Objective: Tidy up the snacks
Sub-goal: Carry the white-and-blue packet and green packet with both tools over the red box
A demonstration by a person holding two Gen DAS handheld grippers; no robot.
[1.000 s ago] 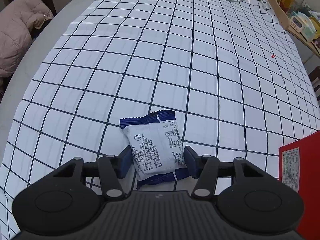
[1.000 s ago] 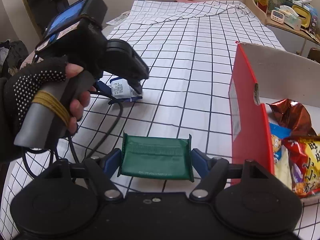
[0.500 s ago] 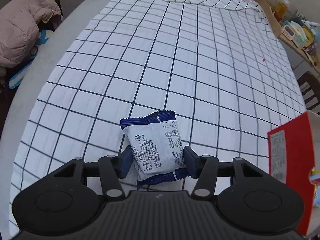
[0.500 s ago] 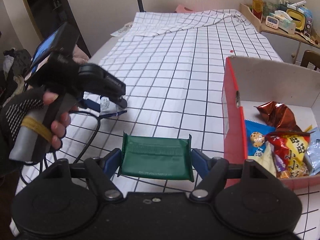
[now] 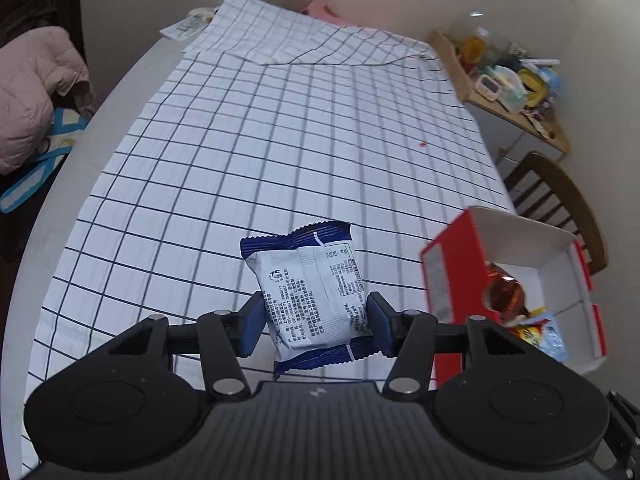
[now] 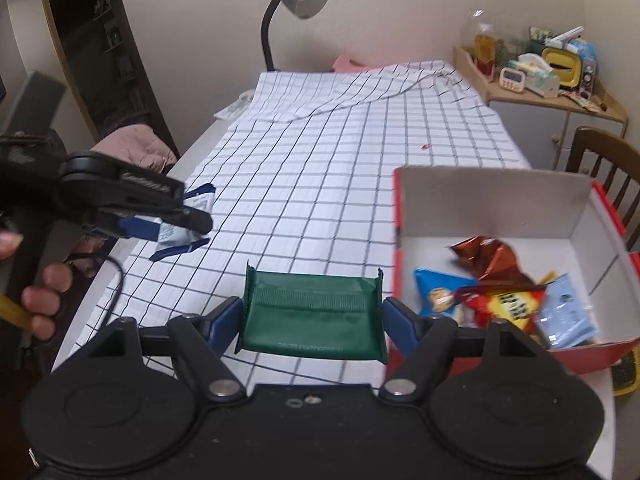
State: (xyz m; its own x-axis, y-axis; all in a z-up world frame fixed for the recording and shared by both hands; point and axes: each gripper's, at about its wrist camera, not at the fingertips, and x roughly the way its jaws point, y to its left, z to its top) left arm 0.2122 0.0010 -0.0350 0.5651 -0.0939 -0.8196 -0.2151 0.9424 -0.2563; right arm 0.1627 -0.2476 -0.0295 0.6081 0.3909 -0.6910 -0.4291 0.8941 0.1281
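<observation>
Left gripper (image 5: 314, 314) part-open, clamped on blue-and-white snack packet (image 5: 310, 292), printed back up. Right gripper (image 6: 313, 316) wider, clamped on flat green packet (image 6: 312, 314). Red box (image 6: 496, 200) of snacks just right.

The box (image 6: 496, 204) sits on the tablecloth (image 6: 320, 168), holding snack packets (image 6: 500, 304), right of both grippers.

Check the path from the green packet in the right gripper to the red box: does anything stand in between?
Nothing visible does. The right gripper holds the green packet just left of the red box, whose top is open. Only its near red wall lies between, and the packet looks raised to about that rim.
</observation>
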